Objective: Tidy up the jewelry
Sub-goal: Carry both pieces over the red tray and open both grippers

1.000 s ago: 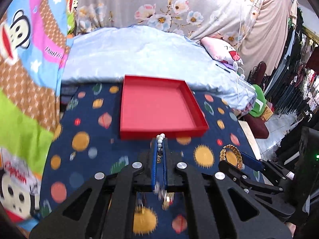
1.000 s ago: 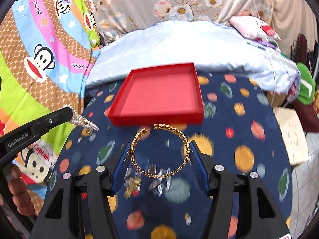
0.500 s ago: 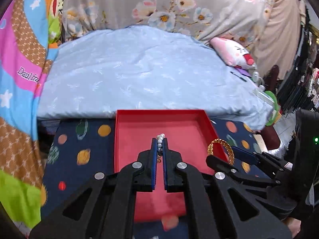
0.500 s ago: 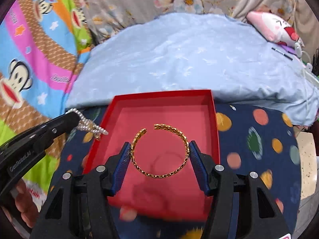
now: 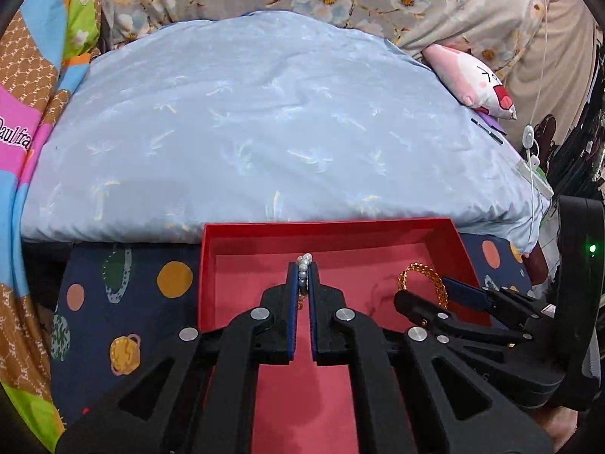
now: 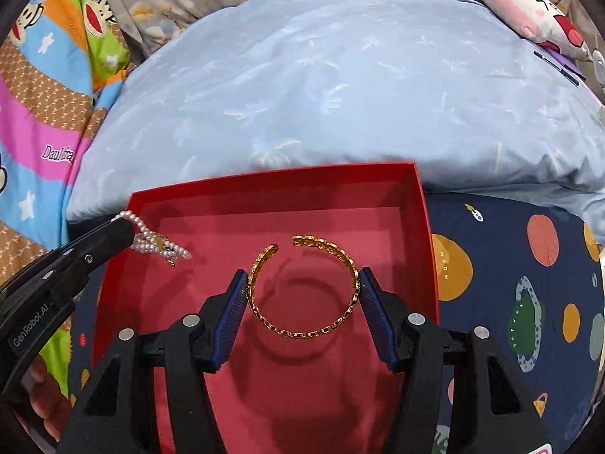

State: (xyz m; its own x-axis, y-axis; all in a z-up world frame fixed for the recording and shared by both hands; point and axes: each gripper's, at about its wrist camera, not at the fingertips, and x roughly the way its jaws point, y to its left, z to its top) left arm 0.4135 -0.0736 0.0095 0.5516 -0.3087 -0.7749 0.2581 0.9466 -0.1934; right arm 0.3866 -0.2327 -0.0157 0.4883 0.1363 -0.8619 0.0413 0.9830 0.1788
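Grippers (image 6: 302, 287) with jewelry over red tray (image 6: 423, 227)

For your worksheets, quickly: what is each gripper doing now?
Left gripper: shut on pearl strand.
Right gripper: shut on gold bangle.

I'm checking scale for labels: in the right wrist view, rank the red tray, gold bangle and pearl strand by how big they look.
1. red tray
2. gold bangle
3. pearl strand, partly hidden in the left gripper
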